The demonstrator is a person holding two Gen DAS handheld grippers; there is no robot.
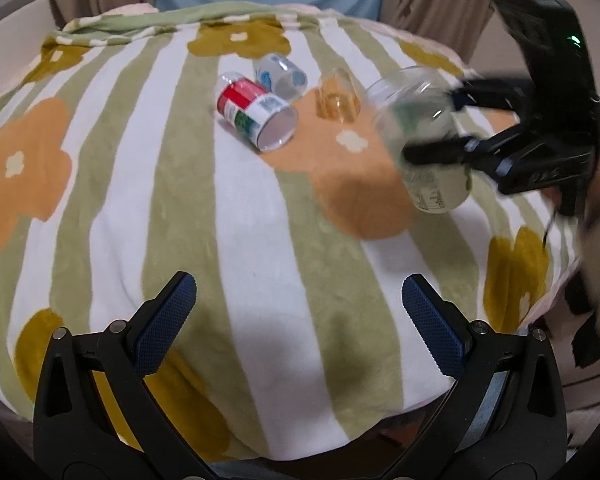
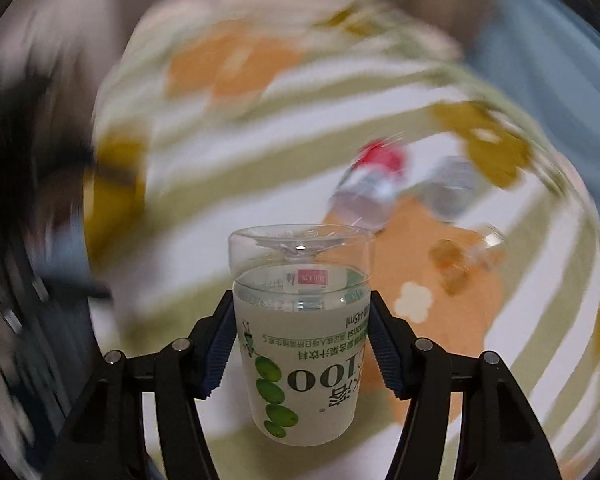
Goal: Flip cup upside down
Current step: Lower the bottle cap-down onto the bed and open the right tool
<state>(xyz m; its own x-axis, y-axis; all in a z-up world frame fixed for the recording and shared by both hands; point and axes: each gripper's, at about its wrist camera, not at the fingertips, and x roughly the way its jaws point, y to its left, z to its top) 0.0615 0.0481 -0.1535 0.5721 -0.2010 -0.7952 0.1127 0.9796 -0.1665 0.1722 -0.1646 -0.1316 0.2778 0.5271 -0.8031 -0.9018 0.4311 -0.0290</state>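
Mid-flip, by the look of it: right tool (image 2: 302, 344) clenched on the cup (image 2: 302, 344), blue pads (image 2: 220, 354) pressing its two sides at mid-height, whole thing held in the air above the cloth-covered counter (image 1: 260, 240) and well apart from the other cups. From the left wrist view, cup (image 1: 424, 140) tilted and blurred, touching nothing but the right tool (image 1: 440, 128). From the right wrist view, printed text upside down and thick moulded base away from the camera, so probably inverted or close to it. Next move, judging from this: finish the roll until the rim faces squarely down, lower onto a bare patch of cloth, then release; soft cloth may let the rim settle unevenly. Cup itself clear plastic, frosted white label with green dots and green lettering, seemingly empty. Left tool (image 1: 300, 308) released, jaws wide apart, holding nothing, low over the near edge. Lying on their sides farther back: red-labelled cup (image 1: 256, 116), blue-labelled cup (image 1: 280, 74), amber cup (image 1: 338, 96).
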